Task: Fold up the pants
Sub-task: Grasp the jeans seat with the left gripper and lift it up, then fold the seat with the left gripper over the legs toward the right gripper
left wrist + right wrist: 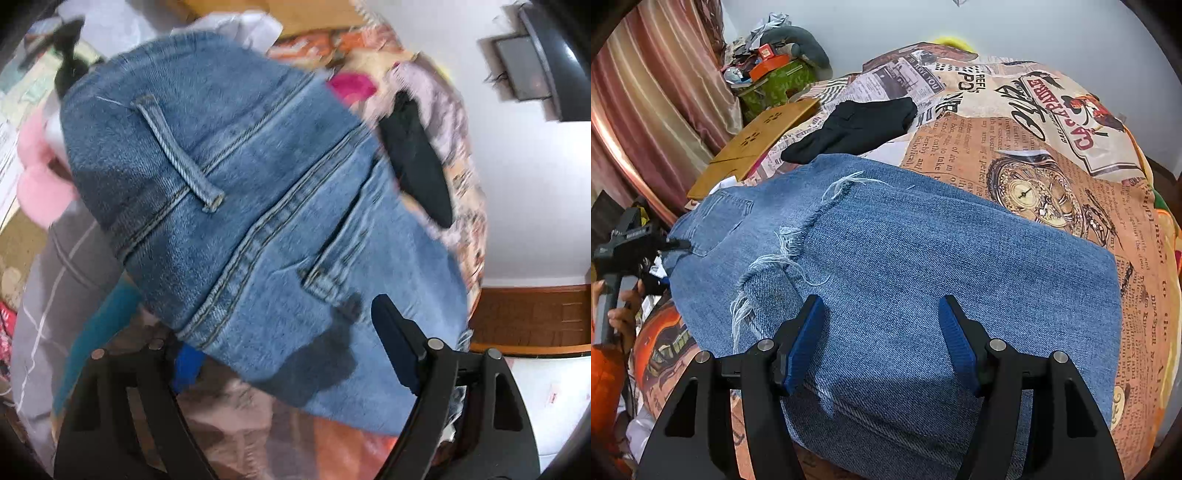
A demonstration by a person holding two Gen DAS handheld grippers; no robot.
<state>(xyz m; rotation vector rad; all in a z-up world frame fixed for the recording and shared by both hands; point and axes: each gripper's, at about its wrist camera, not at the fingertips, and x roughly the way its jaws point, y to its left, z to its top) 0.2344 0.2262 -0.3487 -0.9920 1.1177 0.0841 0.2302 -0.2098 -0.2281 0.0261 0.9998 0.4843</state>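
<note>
Blue jeans (923, 258) lie folded on the bed, with frayed hems (798, 236) on top and a back pocket (720, 221) at the left end. My right gripper (882, 332) stands open just over the near fold, nothing between its blue pads (809, 339). In the left wrist view the waistband and belt loop (181, 155) fill the picture, blurred. My left gripper (284, 332) is open wide at the waist end. Denim covers its left pad, and its right pad (395, 343) stands clear in front of the cloth. A hand (620, 314) holds the left gripper (639, 240) at the jeans' left edge.
A newspaper-print bedspread (1034, 147) covers the bed. A black garment (857, 129) lies beyond the jeans, a wooden board (757, 140) to its left. Curtains (646, 110) and a cluttered pile (772, 66) stand at the back left. Pink (33, 177) and grey checked (55, 277) cloth lie left of the waistband.
</note>
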